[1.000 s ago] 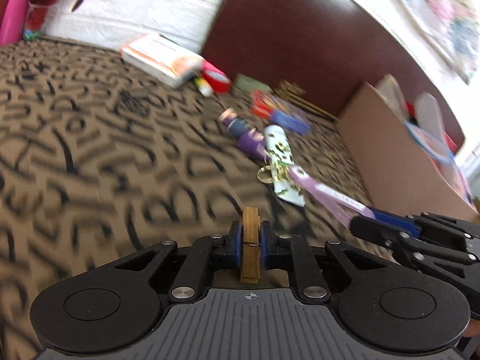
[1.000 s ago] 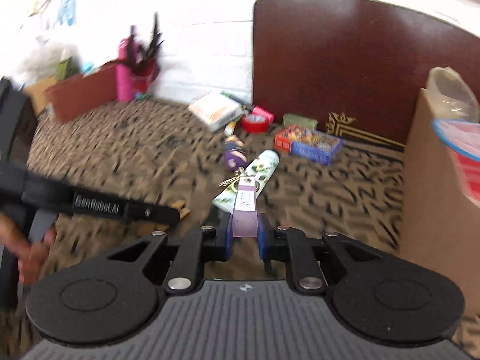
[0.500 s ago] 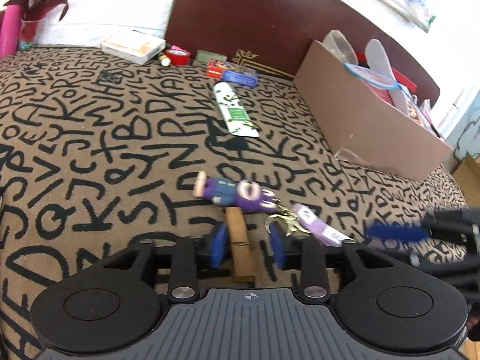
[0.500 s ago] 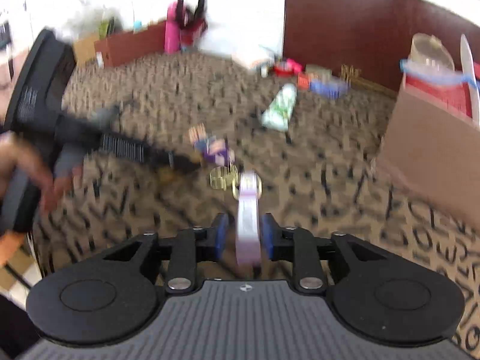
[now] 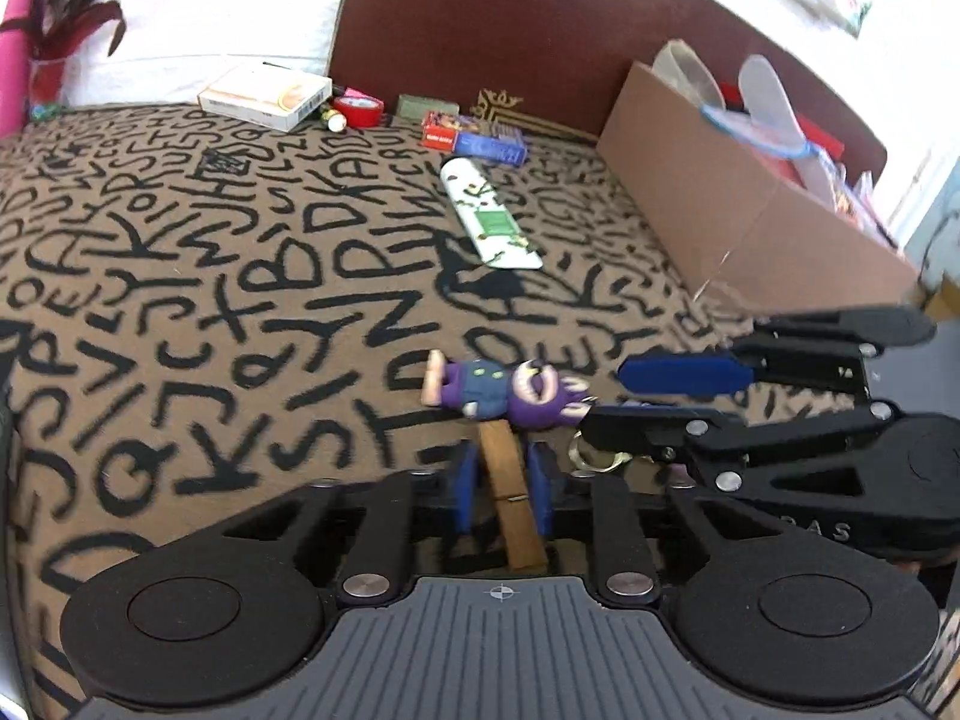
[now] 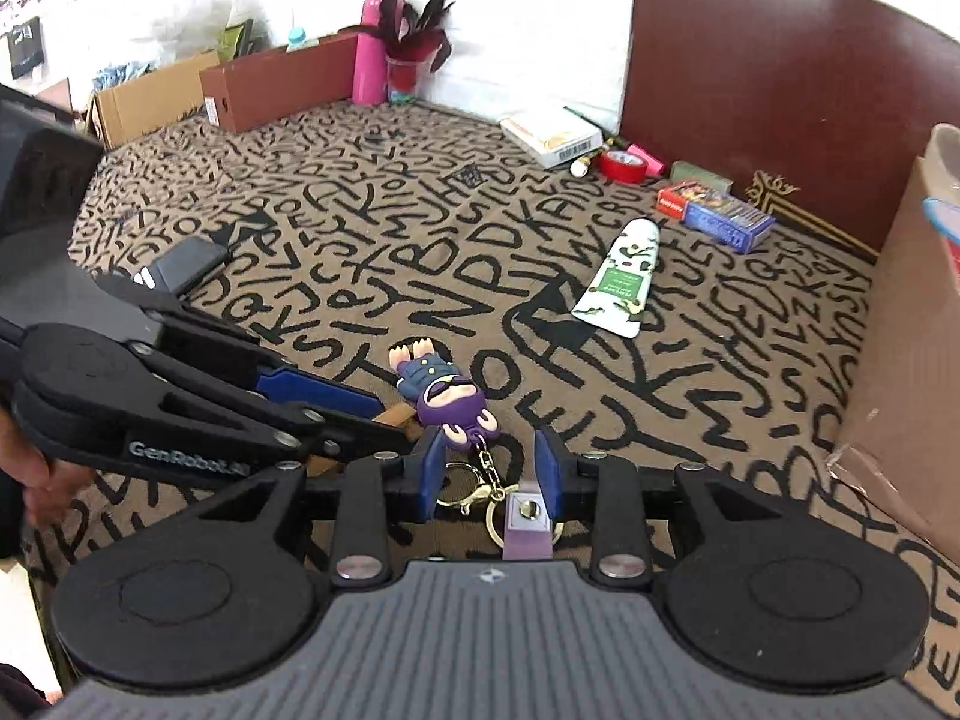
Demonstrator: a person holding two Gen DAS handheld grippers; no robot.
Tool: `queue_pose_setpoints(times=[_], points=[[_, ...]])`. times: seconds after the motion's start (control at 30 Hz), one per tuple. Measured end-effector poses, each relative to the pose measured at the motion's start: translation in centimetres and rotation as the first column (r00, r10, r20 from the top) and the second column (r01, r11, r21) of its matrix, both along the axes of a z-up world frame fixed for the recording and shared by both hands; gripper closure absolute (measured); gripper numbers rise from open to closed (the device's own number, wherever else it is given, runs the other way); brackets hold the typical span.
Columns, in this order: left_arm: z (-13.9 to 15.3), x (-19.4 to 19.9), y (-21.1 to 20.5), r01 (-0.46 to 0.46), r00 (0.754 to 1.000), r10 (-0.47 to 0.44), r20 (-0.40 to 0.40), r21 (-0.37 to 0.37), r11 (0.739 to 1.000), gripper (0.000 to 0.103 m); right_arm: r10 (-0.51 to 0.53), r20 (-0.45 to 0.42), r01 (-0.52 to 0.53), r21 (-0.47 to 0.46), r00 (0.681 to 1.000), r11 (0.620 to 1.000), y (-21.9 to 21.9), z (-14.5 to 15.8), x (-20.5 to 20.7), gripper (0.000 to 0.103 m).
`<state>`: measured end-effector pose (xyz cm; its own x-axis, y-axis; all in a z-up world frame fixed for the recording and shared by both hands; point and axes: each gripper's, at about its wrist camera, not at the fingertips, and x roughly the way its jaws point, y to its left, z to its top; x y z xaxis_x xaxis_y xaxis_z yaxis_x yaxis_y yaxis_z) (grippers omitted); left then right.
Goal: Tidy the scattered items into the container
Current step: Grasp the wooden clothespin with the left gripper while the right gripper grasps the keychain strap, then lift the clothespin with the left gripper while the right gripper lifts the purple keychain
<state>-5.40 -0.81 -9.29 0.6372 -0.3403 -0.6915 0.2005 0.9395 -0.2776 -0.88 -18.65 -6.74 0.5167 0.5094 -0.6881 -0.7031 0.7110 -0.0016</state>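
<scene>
A wooden clothespin [image 5: 510, 492] lies tilted on the letter-print cloth between the blue pads of my left gripper [image 5: 503, 489], whose jaws are closing and meet its sides. Just beyond it lies a purple figure keychain [image 5: 510, 393] [image 6: 447, 402]. Its chain, rings and lilac strap [image 6: 528, 525] run back between the fingers of my right gripper [image 6: 489, 474]. Those jaws are opening and the pads stand apart from the strap. In the left wrist view the right gripper [image 5: 660, 399] reaches in from the right. The cardboard box [image 5: 720, 210] [image 6: 900, 300] stands at the right, with things in it.
A white and green tube [image 5: 489, 216] lies mid-table. A blue and red card pack [image 5: 474, 138], red tape [image 5: 358, 111] and a white carton [image 5: 264, 95] sit along the brown headboard. A pink bottle [image 6: 367, 48] and boxes stand at the far left.
A second ago each gripper held its item. The left jaws opened with the clothespin on the cloth and have narrowed again. The right jaws have spread off the lilac strap.
</scene>
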Motion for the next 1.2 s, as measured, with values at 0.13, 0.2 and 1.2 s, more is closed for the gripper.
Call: queue_pose_setpoints(times=[0.13, 0.2, 1.2], points=[[0.1, 0.0, 1.1, -0.010, 1.000, 0.009, -0.028, -0.035, 0.999, 0.079, 0.009, -0.022, -0.009, -0.018, 1.000, 1.000, 0.9, -1.0, 0.8, 0.066], [0.2, -0.2, 0.7, 0.008, 1.000, -0.008, -0.023, -0.033, 0.999, 0.064, -0.013, -0.028, 0.013, -0.011, 1.000, 1.000, 0.8, -1.4, 1.2, 0.074], [2.5, -2.5, -2.5, 0.063, 0.998, -0.060, 0.035, -0.091, 0.994, 0.095, -0.174, -0.073, 0.186, 0.214, 0.982, 0.959, -6.8, 3.4, -2.4, 0.100]])
